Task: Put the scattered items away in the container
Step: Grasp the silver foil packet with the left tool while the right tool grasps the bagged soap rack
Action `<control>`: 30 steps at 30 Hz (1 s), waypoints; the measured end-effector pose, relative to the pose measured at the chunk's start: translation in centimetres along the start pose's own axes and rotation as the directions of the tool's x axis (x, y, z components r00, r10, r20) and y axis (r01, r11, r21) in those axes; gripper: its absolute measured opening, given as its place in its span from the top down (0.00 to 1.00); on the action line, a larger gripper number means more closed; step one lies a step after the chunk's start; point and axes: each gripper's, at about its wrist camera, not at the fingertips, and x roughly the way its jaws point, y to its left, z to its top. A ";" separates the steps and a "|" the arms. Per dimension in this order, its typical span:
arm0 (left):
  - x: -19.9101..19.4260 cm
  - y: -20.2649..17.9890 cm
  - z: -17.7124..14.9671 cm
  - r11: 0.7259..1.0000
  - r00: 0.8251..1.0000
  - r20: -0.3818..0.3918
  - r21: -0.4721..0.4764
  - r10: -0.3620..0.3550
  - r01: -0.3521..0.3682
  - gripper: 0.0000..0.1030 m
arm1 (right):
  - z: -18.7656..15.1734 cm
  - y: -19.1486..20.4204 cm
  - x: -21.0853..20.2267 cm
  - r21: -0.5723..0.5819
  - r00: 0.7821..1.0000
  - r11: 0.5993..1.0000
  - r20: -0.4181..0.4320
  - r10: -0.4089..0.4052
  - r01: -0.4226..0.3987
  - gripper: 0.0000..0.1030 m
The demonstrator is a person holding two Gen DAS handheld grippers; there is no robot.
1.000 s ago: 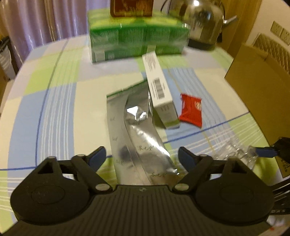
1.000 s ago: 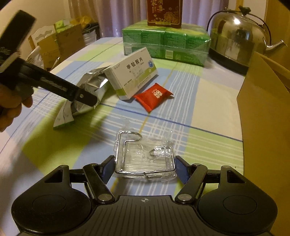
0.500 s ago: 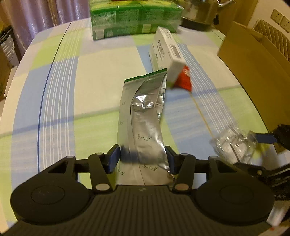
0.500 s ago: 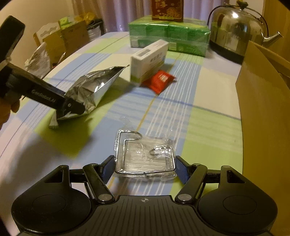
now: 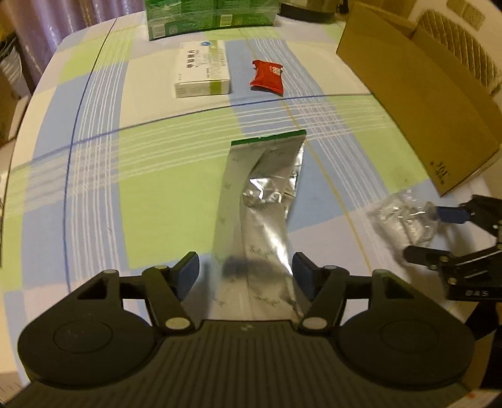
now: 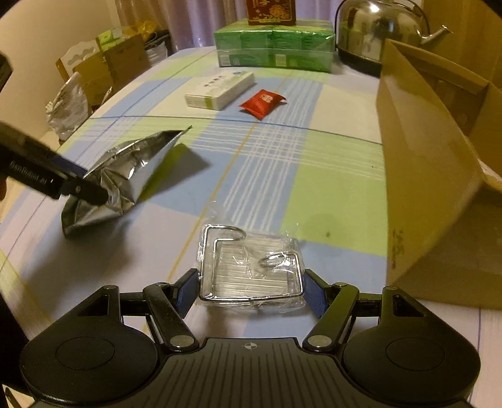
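My left gripper (image 5: 246,273) is shut on the near end of a silver foil pouch (image 5: 263,194). In the right wrist view the pouch (image 6: 125,175) hangs tilted above the checked tablecloth and casts a shadow on it. My right gripper (image 6: 251,288) is shut on a chrome wire rack in clear wrap (image 6: 251,266), just left of the open cardboard box (image 6: 433,172). The same rack (image 5: 404,219) shows at the right edge of the left wrist view, below the box (image 5: 423,94). A white medicine box (image 5: 202,70) and a red packet (image 5: 268,77) lie further out on the cloth.
A green multi-pack (image 6: 273,47) with a brown carton (image 6: 271,11) on top stands at the table's far end, beside a steel kettle (image 6: 379,31). Bags and cardboard boxes (image 6: 103,66) sit off the table's left side.
My left gripper went from open to shut on the pouch and lifted it back from the medicine box. The right gripper drew back with the wire rack still held.
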 end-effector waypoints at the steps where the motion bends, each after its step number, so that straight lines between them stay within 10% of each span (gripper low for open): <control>1: 0.2 -0.2 0.4 1.000 1.000 -0.012 0.018 0.003 -0.003 0.33 | -0.1 -0.1 0.0 0.006 1.000 1.000 0.001 0.001 -0.001 0.35; 13: 5.0 -2.3 3.6 0.980 0.991 -0.127 0.198 0.046 -0.020 0.31 | 0.3 -0.4 0.6 -0.007 1.000 1.000 0.010 0.004 -0.004 0.24; 23: 4.9 -1.9 3.2 0.975 0.992 -0.127 0.222 0.026 0.003 0.62 | 0.4 -0.9 1.4 0.007 1.000 1.000 0.018 0.003 -0.004 0.11; 30: 4.4 -2.4 2.4 0.969 0.992 -0.125 0.247 0.015 0.017 0.62 | 0.4 -0.5 1.7 0.020 1.000 1.000 0.007 0.007 -0.007 0.11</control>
